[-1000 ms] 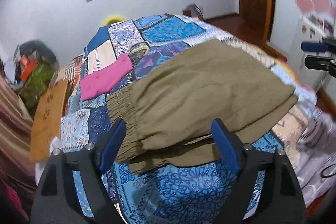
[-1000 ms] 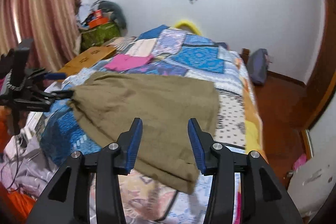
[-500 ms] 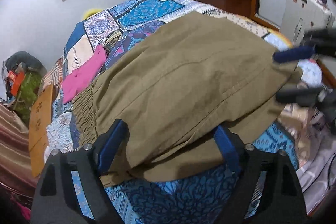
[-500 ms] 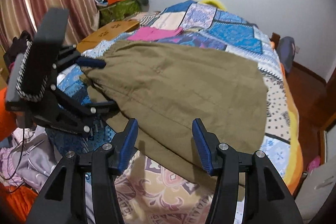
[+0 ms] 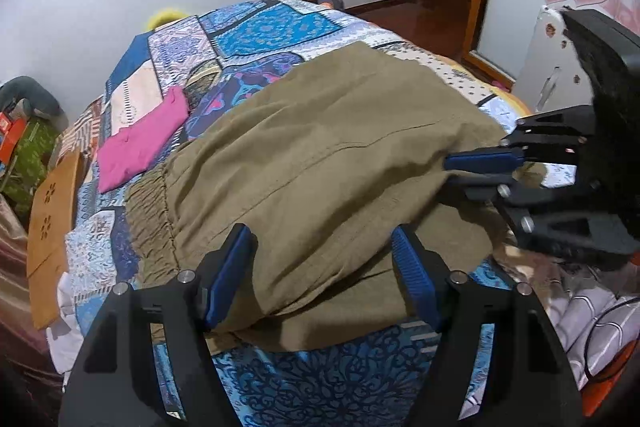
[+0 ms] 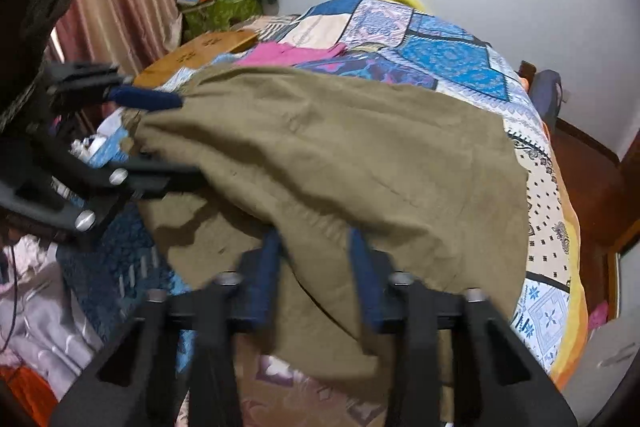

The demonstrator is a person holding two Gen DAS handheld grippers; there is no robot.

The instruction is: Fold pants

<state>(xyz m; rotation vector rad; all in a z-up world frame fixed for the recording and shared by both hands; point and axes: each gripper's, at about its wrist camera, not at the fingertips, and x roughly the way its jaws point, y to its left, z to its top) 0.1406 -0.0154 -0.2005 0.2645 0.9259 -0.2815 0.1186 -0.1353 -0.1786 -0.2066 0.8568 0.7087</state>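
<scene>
Patchwork-quilted bed [image 5: 256,31] bearing olive pants [image 5: 320,163], folded pink cloth [image 5: 144,143].

my pants [image 5: 320,163] are olive-brown, a light woven cloth, folded over on themselves and lying across the near part of the patchwork bedspread [image 5: 264,31]. the gathered elastic waistband [image 5: 150,211] sits at the left end in my left view, bunched in small ruffles. a stitched seam runs lengthwise across the top layer. the upper layer is lifted a little off the lower one along the near edge, so a shadowed gap shows between them, and the lower layer spreads out flat beneath, draping toward the edge of the bed. in my right view the pants [image 6: 340,155] fill the middle, softly creased, the far edge lying smooth.
</scene>
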